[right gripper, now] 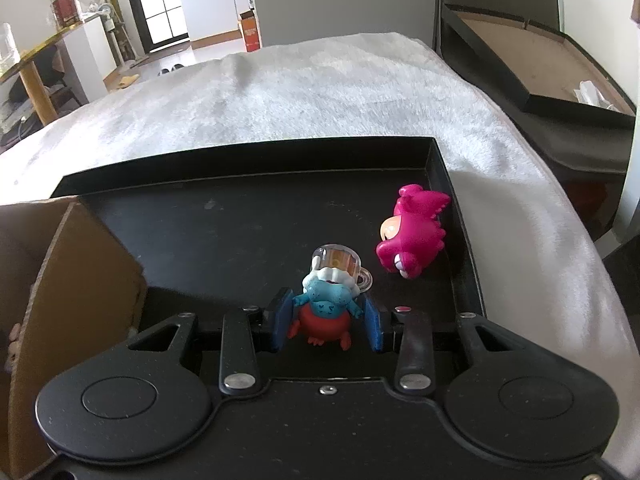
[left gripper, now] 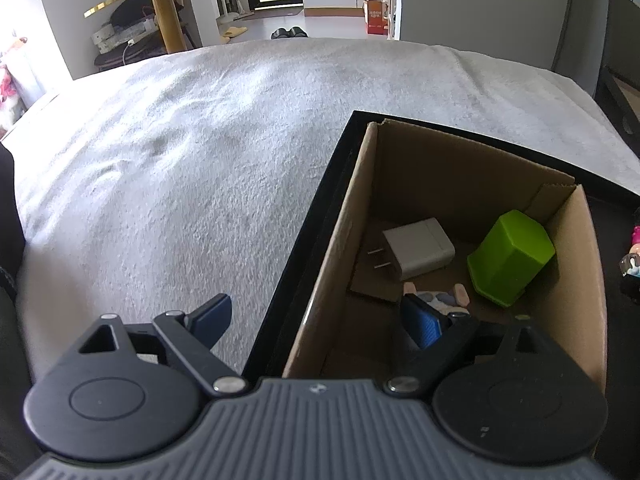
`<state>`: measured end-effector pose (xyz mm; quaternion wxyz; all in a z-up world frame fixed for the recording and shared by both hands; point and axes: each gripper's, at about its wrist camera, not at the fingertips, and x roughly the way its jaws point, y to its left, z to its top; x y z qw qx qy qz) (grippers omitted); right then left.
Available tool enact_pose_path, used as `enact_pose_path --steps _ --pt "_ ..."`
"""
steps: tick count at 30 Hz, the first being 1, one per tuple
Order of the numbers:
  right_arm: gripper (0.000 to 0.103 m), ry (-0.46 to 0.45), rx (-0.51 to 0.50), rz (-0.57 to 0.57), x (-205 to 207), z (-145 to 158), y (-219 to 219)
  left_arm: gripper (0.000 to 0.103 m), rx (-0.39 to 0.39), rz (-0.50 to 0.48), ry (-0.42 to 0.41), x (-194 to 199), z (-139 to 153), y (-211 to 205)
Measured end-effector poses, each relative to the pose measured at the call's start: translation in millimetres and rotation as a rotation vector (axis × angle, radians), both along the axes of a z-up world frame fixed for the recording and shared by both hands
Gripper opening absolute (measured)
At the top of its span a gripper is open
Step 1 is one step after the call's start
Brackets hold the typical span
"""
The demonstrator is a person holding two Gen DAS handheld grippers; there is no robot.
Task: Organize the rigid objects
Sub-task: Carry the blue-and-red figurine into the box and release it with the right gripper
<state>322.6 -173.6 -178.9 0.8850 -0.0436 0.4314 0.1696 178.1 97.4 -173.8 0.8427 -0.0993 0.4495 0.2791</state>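
My right gripper (right gripper: 328,325) is shut on a small figurine (right gripper: 329,305) with a blue top, red bottom and a clear cup on its head, just above the black tray (right gripper: 240,216). A pink dinosaur toy (right gripper: 412,236) lies on its side at the tray's right. My left gripper (left gripper: 320,316) is open and holds nothing; it straddles the left wall of a cardboard box (left gripper: 440,168), one finger over the blanket, the other inside. The box holds a white charger (left gripper: 418,252), a green hexagonal container (left gripper: 510,258) and a small pale figure (left gripper: 440,298), partly hidden by my finger.
The black tray (left gripper: 304,240) rests on a white fuzzy blanket (left gripper: 180,160) that spreads wide to the left and far side. The cardboard box (right gripper: 80,280) fills the tray's left part. A second black box (right gripper: 540,64) with a brown inside stands beyond the blanket at upper right.
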Motion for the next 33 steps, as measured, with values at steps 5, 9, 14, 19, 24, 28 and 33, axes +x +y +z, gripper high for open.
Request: enact_pose_path --steps 5,9,14,19,24,28,33 --pt "0.037 -0.016 0.023 0.007 -12 17 -2 0.090 -0.019 0.008 -0.021 -7 2 3" --pt "0.037 -0.038 0.030 0.018 -22 30 0 0.090 -0.028 0.008 -0.035 -12 4 5" --pt "0.037 -0.065 0.047 0.033 -33 46 3 0.090 -0.037 0.009 -0.049 -17 4 7" --pt "0.037 -0.093 0.068 0.067 -43 63 11 0.090 -0.039 -0.008 -0.075 -22 7 6" --pt "0.037 -0.121 0.081 0.097 -52 73 20 0.089 -0.048 -0.028 -0.097 -26 8 5" --pt "0.037 -0.129 0.084 0.110 -56 80 29 0.087 -0.063 -0.037 -0.108 -29 7 8" --pt "0.037 -0.135 0.090 0.137 -63 86 44 0.077 -0.069 -0.050 -0.135 -33 9 11"
